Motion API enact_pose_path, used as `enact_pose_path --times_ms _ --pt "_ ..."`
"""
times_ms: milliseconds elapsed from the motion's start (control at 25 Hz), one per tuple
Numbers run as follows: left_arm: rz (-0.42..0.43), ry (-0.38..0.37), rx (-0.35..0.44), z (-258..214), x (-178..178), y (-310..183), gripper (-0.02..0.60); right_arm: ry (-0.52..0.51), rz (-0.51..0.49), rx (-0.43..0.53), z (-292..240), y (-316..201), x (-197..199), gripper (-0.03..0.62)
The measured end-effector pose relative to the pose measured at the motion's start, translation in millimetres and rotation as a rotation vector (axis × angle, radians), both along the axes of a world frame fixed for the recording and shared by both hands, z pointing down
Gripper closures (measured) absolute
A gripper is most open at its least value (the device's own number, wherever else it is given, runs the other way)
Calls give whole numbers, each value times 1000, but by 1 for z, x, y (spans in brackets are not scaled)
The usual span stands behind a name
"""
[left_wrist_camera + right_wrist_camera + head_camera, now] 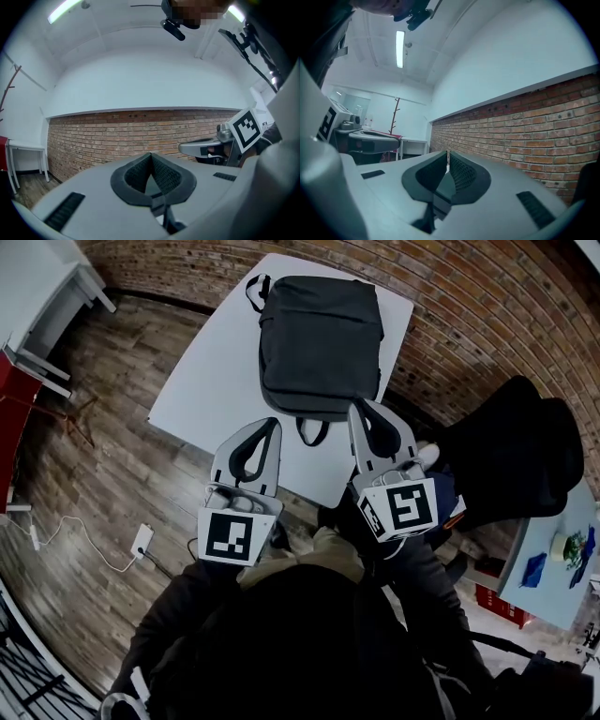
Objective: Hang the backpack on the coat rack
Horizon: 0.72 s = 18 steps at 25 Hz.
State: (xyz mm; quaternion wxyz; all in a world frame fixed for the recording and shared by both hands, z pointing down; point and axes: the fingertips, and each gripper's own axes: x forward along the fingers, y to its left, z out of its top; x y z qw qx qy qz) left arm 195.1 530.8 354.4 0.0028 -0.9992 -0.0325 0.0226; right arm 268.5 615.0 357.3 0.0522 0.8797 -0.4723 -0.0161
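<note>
No legible text, brand, number or sign is found in any view. Only a black-and-white square pattern is carried on the marker cube point(230, 538) of the left gripper point(270, 427) and on the matching cube point(403, 507) of the right gripper point(359, 411). No letters or digits are contained in these patterns.
</note>
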Motion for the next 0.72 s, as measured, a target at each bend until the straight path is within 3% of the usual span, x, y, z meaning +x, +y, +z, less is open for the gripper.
enact_pose_path --times_ms 320,720 --pt "-36 -46 17 18 23 20 572 -53 -25 1 27 23 31 583" --pt "-28 -111 14 79 26 30 572 -173 -51 -68 132 12 14 582"
